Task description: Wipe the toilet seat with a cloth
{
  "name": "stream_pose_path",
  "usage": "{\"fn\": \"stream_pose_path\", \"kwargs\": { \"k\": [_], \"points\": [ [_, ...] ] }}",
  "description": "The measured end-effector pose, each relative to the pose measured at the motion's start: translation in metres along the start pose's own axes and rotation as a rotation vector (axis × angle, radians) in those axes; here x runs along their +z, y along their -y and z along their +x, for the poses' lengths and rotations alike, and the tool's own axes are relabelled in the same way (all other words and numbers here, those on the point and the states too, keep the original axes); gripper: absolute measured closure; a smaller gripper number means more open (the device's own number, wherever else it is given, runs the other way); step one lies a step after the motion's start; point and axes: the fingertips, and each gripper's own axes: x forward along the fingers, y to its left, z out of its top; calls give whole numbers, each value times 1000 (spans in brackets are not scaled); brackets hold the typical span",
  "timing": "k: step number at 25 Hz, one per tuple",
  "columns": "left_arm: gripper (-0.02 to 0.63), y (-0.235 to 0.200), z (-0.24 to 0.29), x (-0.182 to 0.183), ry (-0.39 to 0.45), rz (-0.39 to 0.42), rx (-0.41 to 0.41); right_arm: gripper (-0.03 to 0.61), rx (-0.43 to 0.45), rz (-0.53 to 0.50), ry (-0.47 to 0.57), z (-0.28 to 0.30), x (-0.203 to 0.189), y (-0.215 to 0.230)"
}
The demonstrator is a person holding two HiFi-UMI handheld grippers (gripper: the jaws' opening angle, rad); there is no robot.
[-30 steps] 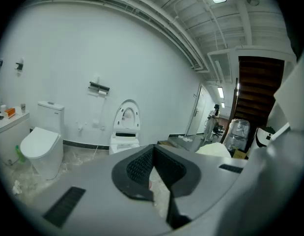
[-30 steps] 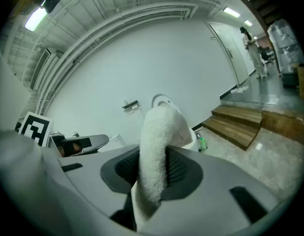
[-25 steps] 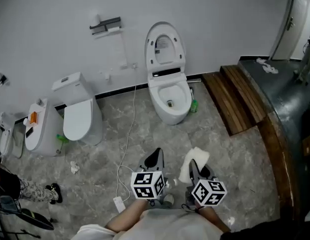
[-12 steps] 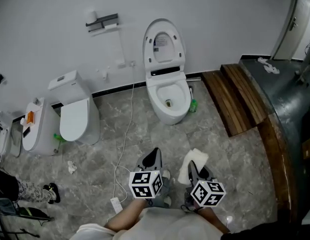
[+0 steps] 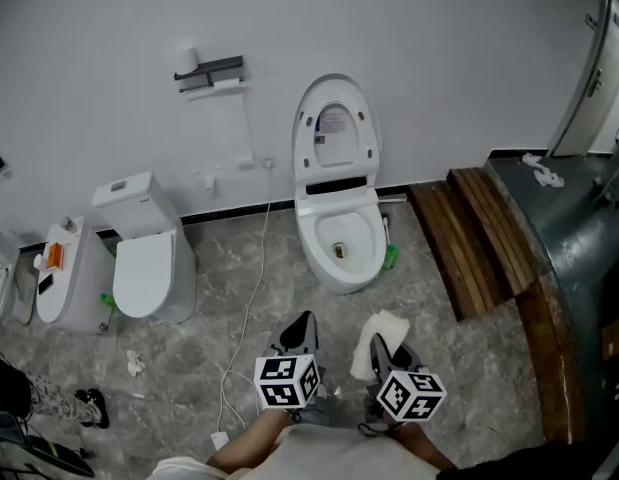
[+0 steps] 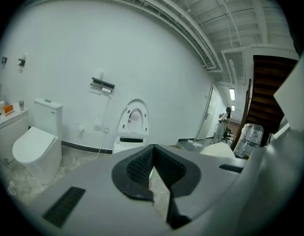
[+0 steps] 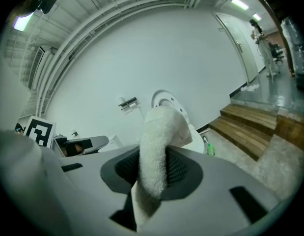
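The white cloth [image 7: 156, 146] was pinched between the right gripper's [image 5: 378, 347] jaws, its free end standing up past them, well short of the open toilet [image 5: 339, 253] by the wall [image 5: 409, 38]. The left gripper [image 5: 302, 326], just beside, was pressed together on nothing. A 2nd toilet [image 5: 144, 273], lid down, stood left; wooden steps [image 5: 479, 223] lay right.

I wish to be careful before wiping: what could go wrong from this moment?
The white cable trails over the floor close to the path to the toilet; a foot may catch it. The cloth flops loosely out of the right gripper, so its free end might dip into the open bowl.
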Motion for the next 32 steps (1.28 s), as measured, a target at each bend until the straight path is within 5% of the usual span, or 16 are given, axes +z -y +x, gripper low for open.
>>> {"fn": "stream_pose_path", "kwargs": {
  "k": [20, 32],
  "points": [
    [601, -56, 171, 38, -68, 2, 15, 494, -15, 39, -51, 184, 86, 50],
    [601, -49, 315, 99, -54, 27, 23, 494, 69, 23, -42, 310, 188, 87]
  ]
}}
